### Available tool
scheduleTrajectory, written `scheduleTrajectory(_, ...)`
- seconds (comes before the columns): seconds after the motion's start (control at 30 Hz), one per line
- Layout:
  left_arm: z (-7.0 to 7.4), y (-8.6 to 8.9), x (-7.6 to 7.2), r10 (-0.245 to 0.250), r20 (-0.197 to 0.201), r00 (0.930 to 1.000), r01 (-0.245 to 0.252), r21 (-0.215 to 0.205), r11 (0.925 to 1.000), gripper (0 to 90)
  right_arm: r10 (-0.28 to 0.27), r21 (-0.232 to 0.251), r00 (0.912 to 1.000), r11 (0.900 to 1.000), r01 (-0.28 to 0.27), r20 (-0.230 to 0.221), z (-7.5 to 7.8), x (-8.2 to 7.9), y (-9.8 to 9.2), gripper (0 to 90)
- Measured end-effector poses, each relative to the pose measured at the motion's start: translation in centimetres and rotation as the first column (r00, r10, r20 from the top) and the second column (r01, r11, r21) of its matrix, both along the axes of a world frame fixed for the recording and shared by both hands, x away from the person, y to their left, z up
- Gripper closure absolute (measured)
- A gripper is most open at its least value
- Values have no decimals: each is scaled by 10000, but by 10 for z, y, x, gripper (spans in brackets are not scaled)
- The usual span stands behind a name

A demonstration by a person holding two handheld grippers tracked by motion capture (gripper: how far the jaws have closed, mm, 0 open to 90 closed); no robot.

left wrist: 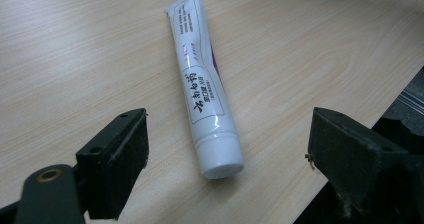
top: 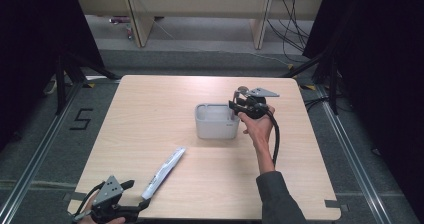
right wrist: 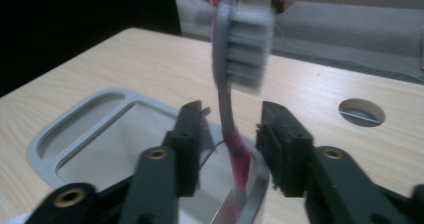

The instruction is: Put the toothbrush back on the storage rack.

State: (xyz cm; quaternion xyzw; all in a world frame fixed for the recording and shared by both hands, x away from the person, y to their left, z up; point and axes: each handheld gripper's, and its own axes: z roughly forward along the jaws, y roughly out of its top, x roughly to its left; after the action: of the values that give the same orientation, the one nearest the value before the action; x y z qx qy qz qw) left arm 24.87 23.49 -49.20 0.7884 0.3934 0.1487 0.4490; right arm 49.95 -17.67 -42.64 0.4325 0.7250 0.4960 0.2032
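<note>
A toothbrush (right wrist: pixel 244 49) with grey bristles and a pink and grey handle stands nearly upright in a grey rectangular holder (right wrist: pixel 55 134), its image blurred. My right gripper (right wrist: pixel 231 111) is open around the handle, with a gap on each side of it. From above, that gripper (top: pixel 235 106) sits at the right rim of the holder (top: pixel 216 130) near the table's middle. A white toothpaste tube (left wrist: pixel 205 99) lies flat on the wood, cap towards me. My left gripper (left wrist: pixel 227 119) stands open just short of the cap, at the table's front left corner (top: pixel 136 196).
The light wooden table (top: pixel 150 109) has a round cable hole (right wrist: pixel 361 112) beyond the holder. The table's front edge runs close beside the toothpaste tube (top: pixel 164 173). Dark curtains and a floor rail flank the table, and shelving legs and cables stand behind it.
</note>
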Motion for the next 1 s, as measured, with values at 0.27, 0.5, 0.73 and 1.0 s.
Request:
scheduleTrajectory(0.27,0,0,0,34,-13,10000,-34,15,10000,159,-170,583,9998,9981,172,-50,11,-16,-17,385)
scheduleTrajectory(0.5,0,0,0,16,-19,10000,-16,115,9999,159,105,586,9997,9982,-119,241,17,-33,-27,358)
scheduleTrajectory(0.73,0,0,0,60,-25,10000,-60,167,9998,159,377,725,9986,9966,-402,359,28,-60,-30,336)
scheduleTrajectory(1.0,0,1,2,-13,-11,10000,13,379,9993,159,672,413,9976,9968,-678,164,22,-81,-33,322)
